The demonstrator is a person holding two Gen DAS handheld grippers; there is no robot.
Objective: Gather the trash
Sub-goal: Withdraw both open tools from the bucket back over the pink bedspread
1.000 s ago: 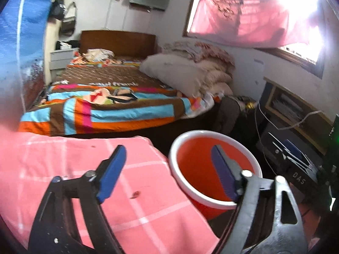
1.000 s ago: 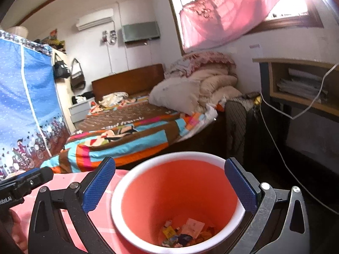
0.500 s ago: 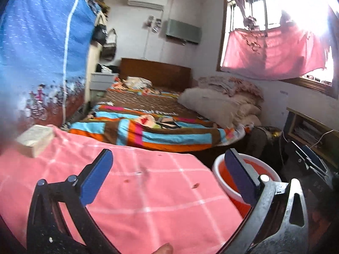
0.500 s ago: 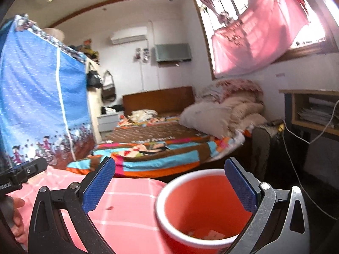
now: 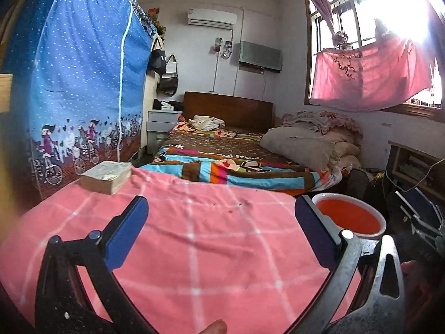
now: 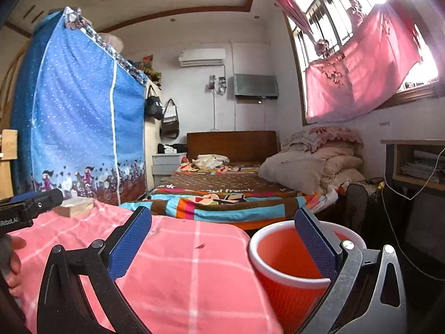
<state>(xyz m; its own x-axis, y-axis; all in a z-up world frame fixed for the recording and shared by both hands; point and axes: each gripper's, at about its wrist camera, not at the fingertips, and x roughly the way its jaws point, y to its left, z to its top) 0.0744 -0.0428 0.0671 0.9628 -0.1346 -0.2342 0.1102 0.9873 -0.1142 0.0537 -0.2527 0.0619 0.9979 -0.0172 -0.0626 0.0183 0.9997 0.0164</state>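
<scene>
A red waste bin with a white rim (image 5: 349,218) (image 6: 289,256) stands on the floor by the right end of the table with the pink checked cloth (image 5: 200,239) (image 6: 178,267). My left gripper (image 5: 219,228) hovers over the cloth, open wide, nothing between its blue pads. My right gripper (image 6: 222,239) is also open and empty, straddling the table's right edge, its right finger in front of the bin's mouth. Small dark crumbs (image 5: 230,211) (image 6: 199,247) dot the cloth. The bin's contents are hidden from both views.
A thick worn book (image 5: 107,175) (image 6: 73,206) lies at the table's far left corner. Behind the table are a bed with a striped blanket (image 5: 236,167), a blue fabric wardrobe (image 5: 80,83) at left, and shelves with cables (image 6: 417,172) at right. A hand (image 6: 11,261) holds the left gripper.
Both views have swung left and back from the bin, which has slid to the lower right. The tabletop and the book have come into sight. The left gripper's jaws have widened.
</scene>
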